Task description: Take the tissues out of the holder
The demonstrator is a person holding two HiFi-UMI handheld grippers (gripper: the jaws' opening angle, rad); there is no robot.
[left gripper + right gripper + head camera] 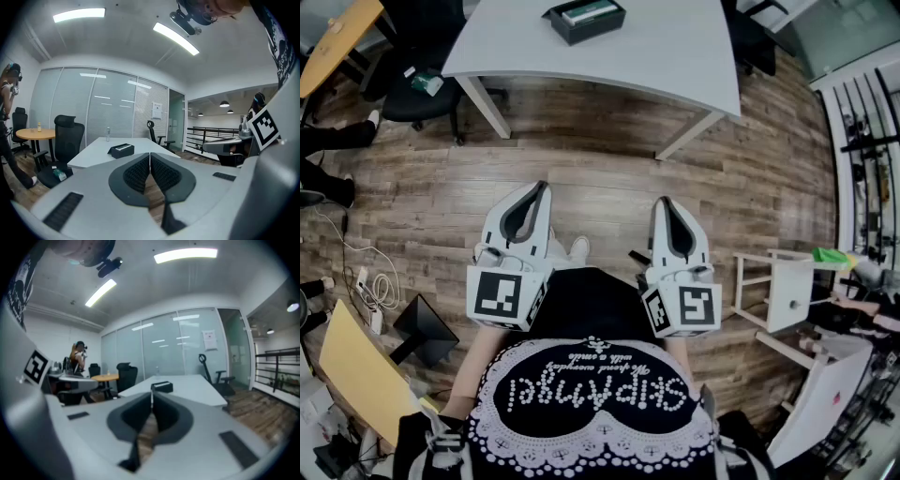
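A black tissue holder (585,19) with white tissues in it stands on the white table (675,47) at the top of the head view. The same holder (121,150) sits far ahead in the left gripper view, and the holder (161,386) also appears far ahead in the right gripper view. My left gripper (546,187) and right gripper (661,202) hang side by side over the wood floor, well short of the table. Both are shut with nothing between their jaws. The left gripper's fingertips (150,153) meet, and so do the right gripper's fingertips (152,392).
A black office chair (417,89) stands at the table's left, a round wooden table (337,42) beyond it. A white stool (783,291) and white furniture crowd the right. A yellow board (352,370), cables and a power strip lie at the left. A person (79,357) stands far off.
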